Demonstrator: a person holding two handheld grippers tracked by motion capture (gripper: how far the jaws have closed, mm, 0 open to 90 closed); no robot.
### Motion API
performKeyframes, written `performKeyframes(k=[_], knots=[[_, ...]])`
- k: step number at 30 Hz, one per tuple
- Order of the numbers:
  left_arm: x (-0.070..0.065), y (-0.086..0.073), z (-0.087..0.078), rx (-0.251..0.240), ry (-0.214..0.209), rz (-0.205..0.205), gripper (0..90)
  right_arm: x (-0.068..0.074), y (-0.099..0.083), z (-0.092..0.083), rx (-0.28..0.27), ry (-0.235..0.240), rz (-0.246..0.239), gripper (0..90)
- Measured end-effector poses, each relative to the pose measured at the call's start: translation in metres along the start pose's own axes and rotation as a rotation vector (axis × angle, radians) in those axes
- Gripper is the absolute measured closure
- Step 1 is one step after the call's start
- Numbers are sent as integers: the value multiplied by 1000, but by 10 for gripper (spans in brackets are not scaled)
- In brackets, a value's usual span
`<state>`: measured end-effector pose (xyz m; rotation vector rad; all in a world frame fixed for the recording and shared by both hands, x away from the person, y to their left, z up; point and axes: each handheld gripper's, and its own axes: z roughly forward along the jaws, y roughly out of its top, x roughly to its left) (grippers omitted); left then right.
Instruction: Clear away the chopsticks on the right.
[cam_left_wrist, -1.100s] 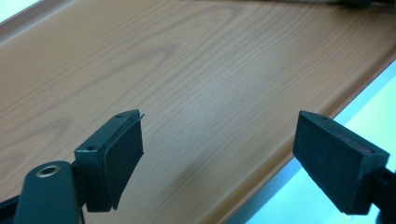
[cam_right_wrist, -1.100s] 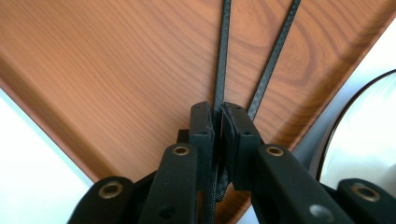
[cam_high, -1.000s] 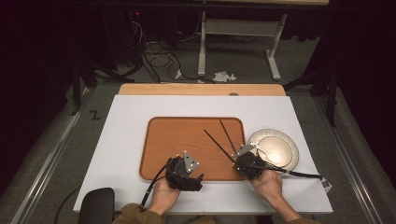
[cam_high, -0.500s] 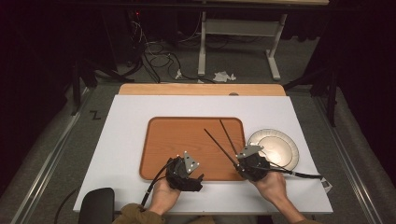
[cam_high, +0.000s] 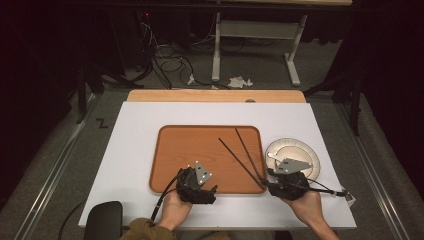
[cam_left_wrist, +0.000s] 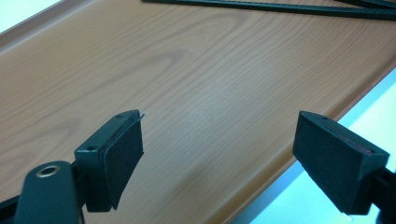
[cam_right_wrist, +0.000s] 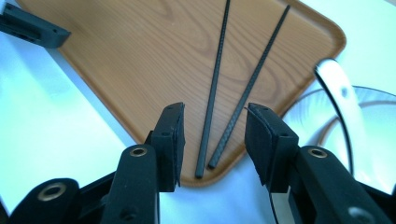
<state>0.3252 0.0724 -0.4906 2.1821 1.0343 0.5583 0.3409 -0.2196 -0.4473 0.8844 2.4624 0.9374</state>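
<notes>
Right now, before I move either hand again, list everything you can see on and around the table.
Wood-grain brown tray: one, middle of the white table top.
Thin black chopsticks: two, lying on the tray's right part, near ends at its right front corner.
Round white plate: one, right of the tray, a silver utensil on it.
White table top: one, a wooden strip along its far edge.
Cables: several, dark, on the floor beyond the table.
Left gripper: black, open over the tray's front edge.
Right gripper: black, jaws just opened, the chopstick ends lying between them below, unheld.
</notes>
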Motion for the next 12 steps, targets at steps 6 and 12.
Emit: performKeyframes(k=[6, 12], knots=[[1, 1, 0, -1, 0, -1, 164, -6, -17, -6, -8, 15, 17, 573], [1, 1, -1, -12, 6, 3, 164, -7, -19, -4, -7, 31, 20, 573]])
